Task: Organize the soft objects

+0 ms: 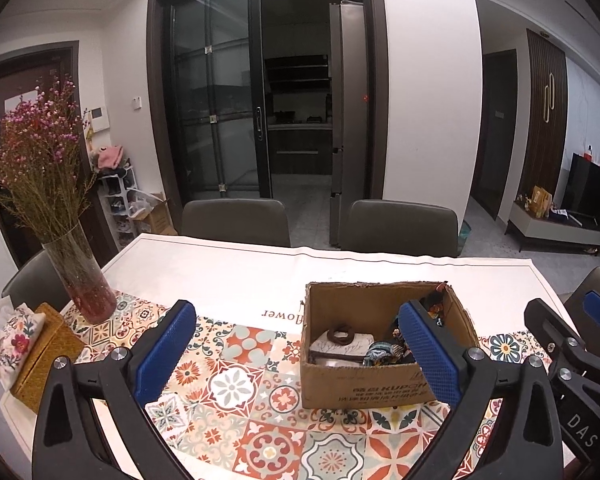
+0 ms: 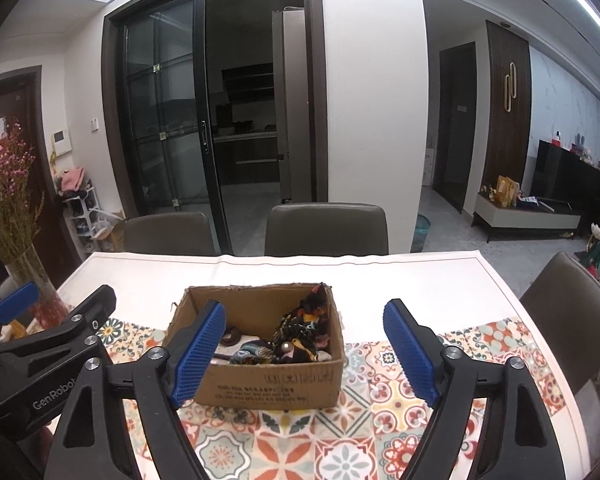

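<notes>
One cardboard box [image 2: 260,384], two grippers (spread)

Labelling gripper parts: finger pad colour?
Blue, textured pads; clearest in the right wrist view.

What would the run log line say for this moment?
left gripper: open, empty | right gripper: open, empty | cardboard box: on patterned runner, soft items inside | vase: upright at left

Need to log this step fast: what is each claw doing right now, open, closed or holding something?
Left claw: open, holding nothing.
Right claw: open, holding nothing; the cardboard box sits on the table beyond it.
</notes>
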